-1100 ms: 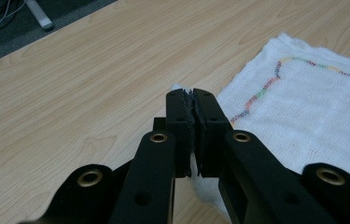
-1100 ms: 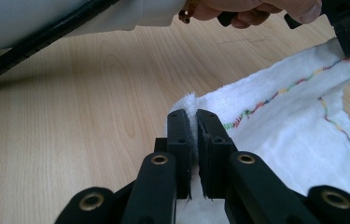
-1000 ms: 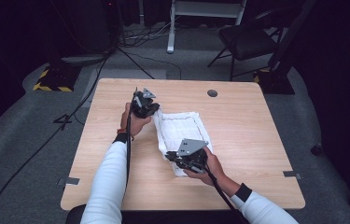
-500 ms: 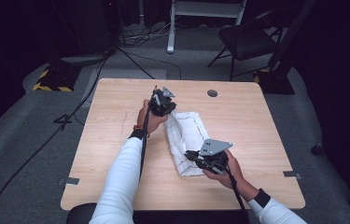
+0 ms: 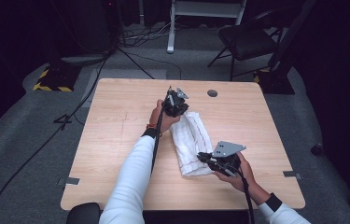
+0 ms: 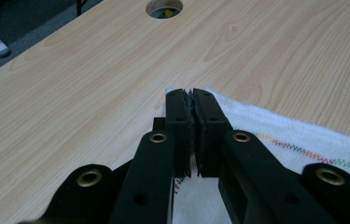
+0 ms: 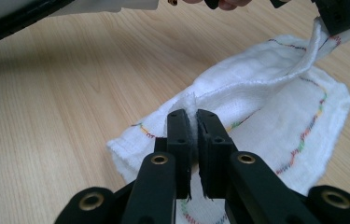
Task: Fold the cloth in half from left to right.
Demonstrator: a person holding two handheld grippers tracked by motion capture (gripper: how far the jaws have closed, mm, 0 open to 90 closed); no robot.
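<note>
White unlabelled cloth [image 5: 192, 144] between tools

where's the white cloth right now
In the high view the white cloth lies near the middle of the table, stretched between the left tongs at its far end and the right tongs at its near end.

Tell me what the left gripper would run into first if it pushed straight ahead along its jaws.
The left gripper is shut on a corner of the white cloth. Past its tips lies bare wooden table. Further along, slightly left, is the round cable hole. The way looks free to there, though depth is uncertain.
</note>
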